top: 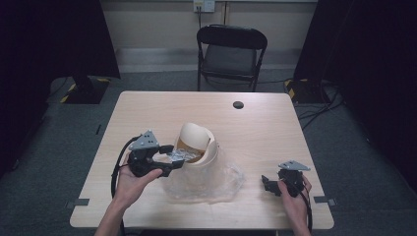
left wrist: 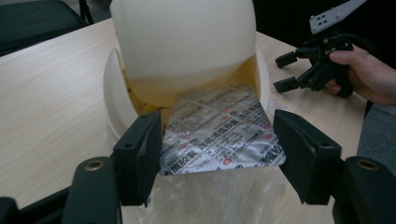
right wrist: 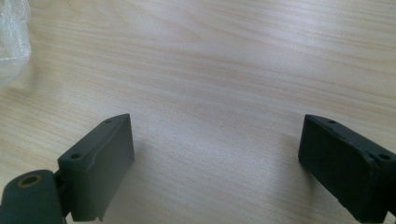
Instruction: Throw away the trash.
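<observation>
A cream bin (top: pixel 210 153) with a domed swing lid (left wrist: pixel 187 42) lies tilted at mid-table, its mouth towards me, on a clear plastic bag (top: pixel 211 183). A silver blister pack (left wrist: pixel 219 135) slopes into that mouth under the lid. My left gripper (top: pixel 172 157) is just left of the bin. In the left gripper view its jaws stand wide, one against each side edge of the pack, holding it above the bag (left wrist: pixel 210 196). My right gripper (top: pixel 266 184) rests low at the table's right front, open over bare wood (right wrist: pixel 217 123); it appears beyond the bin too (left wrist: pixel 287 72).
The light wood table (top: pixel 147 113) has a black cable hole (top: pixel 238 104) near its far edge. A black folding chair (top: pixel 231 51) stands behind it. A corner of the bag (right wrist: pixel 11 37) lies left of my right gripper.
</observation>
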The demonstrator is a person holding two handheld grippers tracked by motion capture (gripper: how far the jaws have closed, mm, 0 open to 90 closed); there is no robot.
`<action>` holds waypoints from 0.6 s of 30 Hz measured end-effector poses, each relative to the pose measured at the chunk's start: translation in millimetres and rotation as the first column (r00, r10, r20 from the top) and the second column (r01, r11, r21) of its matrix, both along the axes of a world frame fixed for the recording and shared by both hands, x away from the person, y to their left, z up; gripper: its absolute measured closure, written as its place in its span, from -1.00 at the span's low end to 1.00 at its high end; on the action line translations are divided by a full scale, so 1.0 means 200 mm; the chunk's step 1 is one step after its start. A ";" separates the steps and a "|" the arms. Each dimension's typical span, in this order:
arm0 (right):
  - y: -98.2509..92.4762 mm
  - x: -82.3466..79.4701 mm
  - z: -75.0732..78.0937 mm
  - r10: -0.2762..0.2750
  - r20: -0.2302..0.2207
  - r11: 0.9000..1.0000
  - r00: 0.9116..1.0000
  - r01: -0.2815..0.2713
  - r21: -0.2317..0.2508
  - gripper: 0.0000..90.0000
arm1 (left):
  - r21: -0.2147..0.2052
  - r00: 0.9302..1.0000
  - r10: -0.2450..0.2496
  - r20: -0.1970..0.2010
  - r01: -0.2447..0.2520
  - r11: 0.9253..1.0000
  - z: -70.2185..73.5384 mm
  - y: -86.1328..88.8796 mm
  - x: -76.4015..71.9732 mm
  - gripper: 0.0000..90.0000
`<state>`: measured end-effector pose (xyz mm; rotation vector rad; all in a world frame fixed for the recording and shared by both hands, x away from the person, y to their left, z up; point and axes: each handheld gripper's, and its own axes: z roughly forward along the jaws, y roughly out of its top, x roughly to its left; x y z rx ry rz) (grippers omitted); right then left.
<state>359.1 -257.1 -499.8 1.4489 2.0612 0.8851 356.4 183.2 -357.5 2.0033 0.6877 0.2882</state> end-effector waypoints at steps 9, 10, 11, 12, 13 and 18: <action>0.00 0.00 0.00 0.000 0.000 1.000 1.000 0.000 0.001 -0.79 | 0.052 1.000 -0.023 0.002 0.022 0.998 -0.02 -0.09 0.06 0.30; 0.00 0.00 0.00 0.000 0.000 1.000 1.000 0.000 0.001 -0.79 | 0.049 1.000 -0.021 0.002 0.021 0.999 -0.02 -0.10 0.06 0.30; 0.00 0.00 0.00 0.000 0.000 1.000 1.000 0.000 0.000 -0.79 | 0.041 1.000 -0.028 -0.001 0.028 0.999 -0.02 -0.10 0.06 0.30; 0.00 0.00 0.00 0.000 0.000 1.000 1.000 0.000 0.000 -0.79 | 0.036 1.000 -0.031 -0.003 0.031 0.999 -0.02 -0.10 0.07 0.30; 0.00 0.00 0.00 0.000 0.000 1.000 1.000 0.000 0.000 -0.79 | 0.036 1.000 -0.031 -0.003 0.031 0.999 -0.02 -0.10 0.07 0.29; 0.00 0.00 0.00 0.000 0.000 1.000 1.000 0.000 0.000 -0.79 | 0.012 1.000 0.006 -0.007 -0.006 1.000 -0.03 -0.07 0.10 0.11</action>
